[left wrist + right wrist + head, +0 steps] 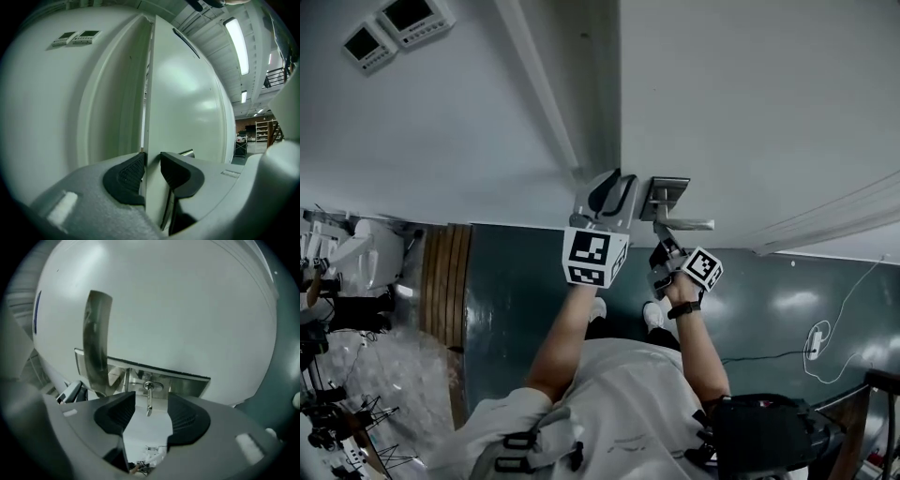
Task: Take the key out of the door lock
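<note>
A small metal key [149, 398] sticks out of the lock cylinder in the steel lock plate [187, 383], below the lever handle [96, 343]. In the right gripper view, my right gripper [151, 408] stands open around the key. Its pads sit apart from the key on both sides. In the head view the right gripper [662, 253] hangs just under the handle [689, 224]. My left gripper [152, 161] is shut on the white door's edge [151, 93], one pad on each face. The head view shows the left gripper [612, 194] on that edge beside the lock plate [667, 192].
The white door [750, 112] stands ajar against its frame. Two wall control panels [389, 28] are mounted at the upper left. A cable with an adapter [814, 339] lies on the dark floor to the right. Wooden slats [450, 281] and clutter sit at the left.
</note>
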